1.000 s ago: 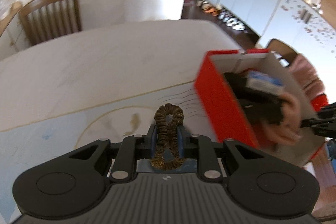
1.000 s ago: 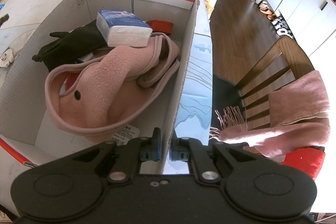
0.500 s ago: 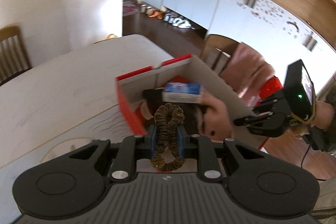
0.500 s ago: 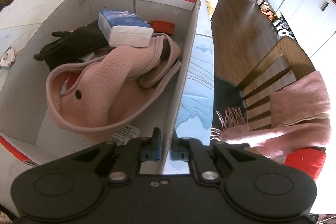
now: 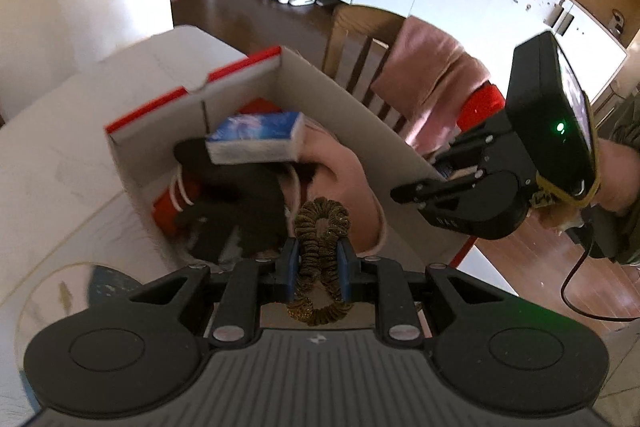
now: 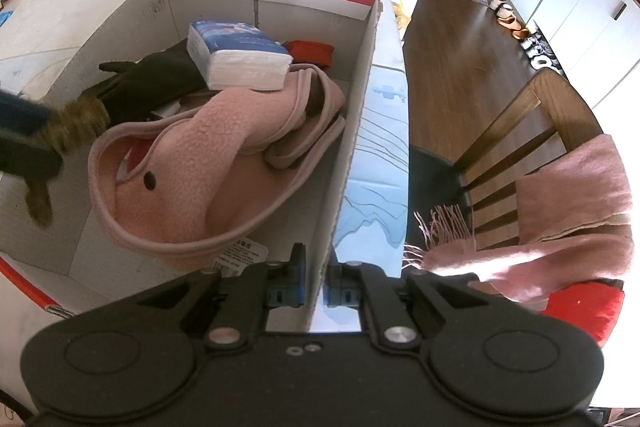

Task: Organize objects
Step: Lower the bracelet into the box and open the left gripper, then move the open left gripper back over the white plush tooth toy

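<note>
The scrunchie (image 5: 320, 247) is soft, light and springy; the left claw (image 5: 318, 267) is clenched on its middle, above the near edge of the box (image 6: 360, 115); the right claw (image 6: 316, 279) pinches the box wall; inside lie a pink fleece (image 6: 208, 163), a tissue pack (image 6: 240, 55), probably a dark glove (image 6: 152, 79).

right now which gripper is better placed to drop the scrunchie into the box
Left. The left gripper already pinches the scrunchie over the box, while the right gripper is clamped on its wall.

left gripper (image 5: 317, 263) | carried scrunchie (image 5: 320, 231) from table to over box (image 5: 192, 83)
</note>
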A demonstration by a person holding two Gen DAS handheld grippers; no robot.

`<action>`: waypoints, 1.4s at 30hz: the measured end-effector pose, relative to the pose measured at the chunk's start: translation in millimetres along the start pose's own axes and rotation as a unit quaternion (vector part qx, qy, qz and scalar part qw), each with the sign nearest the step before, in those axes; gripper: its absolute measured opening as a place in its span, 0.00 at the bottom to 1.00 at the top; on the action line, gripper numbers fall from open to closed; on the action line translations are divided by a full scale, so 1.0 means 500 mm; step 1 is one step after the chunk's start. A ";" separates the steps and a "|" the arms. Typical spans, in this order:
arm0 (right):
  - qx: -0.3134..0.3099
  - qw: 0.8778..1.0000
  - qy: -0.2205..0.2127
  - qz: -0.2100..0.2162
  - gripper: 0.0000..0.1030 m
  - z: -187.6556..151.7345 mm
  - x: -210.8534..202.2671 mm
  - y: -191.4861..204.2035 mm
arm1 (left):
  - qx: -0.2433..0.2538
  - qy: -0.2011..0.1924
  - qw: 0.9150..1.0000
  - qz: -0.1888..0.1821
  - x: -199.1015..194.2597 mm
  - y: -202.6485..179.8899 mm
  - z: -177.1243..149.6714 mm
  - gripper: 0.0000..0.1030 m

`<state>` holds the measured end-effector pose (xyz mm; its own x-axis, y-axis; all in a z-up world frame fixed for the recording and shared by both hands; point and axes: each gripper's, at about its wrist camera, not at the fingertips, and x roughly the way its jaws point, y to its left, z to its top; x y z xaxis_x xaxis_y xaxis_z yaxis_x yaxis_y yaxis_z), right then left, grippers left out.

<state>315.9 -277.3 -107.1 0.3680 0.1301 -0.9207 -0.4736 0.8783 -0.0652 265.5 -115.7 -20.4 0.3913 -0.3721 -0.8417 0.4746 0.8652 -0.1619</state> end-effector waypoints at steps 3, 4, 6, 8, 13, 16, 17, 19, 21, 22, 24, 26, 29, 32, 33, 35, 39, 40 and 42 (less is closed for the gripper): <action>0.000 1.000 0.000 0.000 0.07 0.000 -0.001 0.000 | -0.001 0.015 1.000 -0.002 0.024 -0.003 -0.007 0.18; 0.000 1.000 0.000 0.001 0.07 0.000 -0.001 0.000 | -0.002 0.021 1.000 -0.002 0.032 -0.003 -0.010 0.18; 0.000 1.000 0.000 0.001 0.07 0.000 -0.001 0.001 | -0.005 0.032 0.999 0.000 0.044 0.000 -0.017 0.18; 0.000 1.000 0.000 0.001 0.07 0.000 -0.001 0.003 | -0.010 0.043 0.999 -0.002 0.055 0.005 -0.023 0.18; 0.000 1.000 0.000 0.001 0.07 0.000 -0.001 0.003 | -0.012 0.064 0.998 -0.003 0.077 0.007 -0.038 0.19; 0.000 1.000 0.000 0.001 0.07 0.000 -0.001 0.003 | -0.013 0.068 0.998 0.001 0.085 0.007 -0.046 0.19; 0.000 1.000 -0.001 0.001 0.07 0.001 -0.001 0.005 | -0.017 0.069 0.997 0.000 0.086 0.010 -0.047 0.19; 0.001 1.000 -0.001 0.002 0.07 -0.002 0.000 0.003 | -0.025 0.069 0.997 -0.001 0.087 0.013 -0.050 0.23; 0.000 1.000 -0.001 0.001 0.07 -0.002 -0.001 0.002 | -0.028 0.070 0.997 -0.001 0.085 0.016 -0.055 0.31; 0.000 1.000 -0.001 0.002 0.07 -0.002 -0.001 0.002 | -0.029 0.070 0.997 -0.002 0.083 0.016 -0.058 0.41; 0.000 1.000 -0.001 0.002 0.08 -0.001 -0.001 0.004 | -0.030 0.064 0.997 -0.006 0.076 0.016 -0.062 0.58; 0.000 1.000 -0.001 0.002 0.08 -0.002 -0.001 0.002 | -0.034 0.056 0.998 -0.012 0.066 0.017 -0.065 0.60; 0.001 1.000 -0.001 0.002 0.08 -0.003 0.001 0.001 | -0.044 0.048 0.998 -0.015 0.051 0.022 -0.070 0.60; 0.000 1.000 -0.001 0.001 0.08 -0.003 0.001 0.001 | -0.057 0.039 0.997 -0.017 0.033 0.030 -0.076 0.61; 0.000 1.000 -0.001 0.002 0.08 -0.003 0.001 0.000 | -0.061 0.036 0.997 -0.017 0.027 0.033 -0.077 0.61; 0.000 1.000 -0.001 0.002 0.08 -0.003 0.001 0.000 | -0.067 0.028 0.997 -0.015 0.014 0.036 -0.078 0.61; 0.000 1.000 -0.001 0.002 0.08 -0.003 0.001 0.000 | -0.075 0.008 0.997 -0.012 -0.018 0.041 -0.083 0.61; 0.000 1.000 -0.001 0.002 0.08 -0.004 0.003 -0.001 | -0.076 0.002 0.997 -0.011 -0.026 0.042 -0.085 0.61; 0.000 1.000 -0.001 0.002 0.08 -0.004 0.003 -0.001 | -0.080 -0.009 0.997 -0.007 -0.044 0.046 -0.089 0.62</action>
<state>315.2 -278.7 -109.3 0.3674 0.1342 -0.9203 -0.4753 0.8776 -0.0617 232.4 -72.7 -28.5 0.4002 -0.3895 -0.8295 0.3489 0.9018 -0.2551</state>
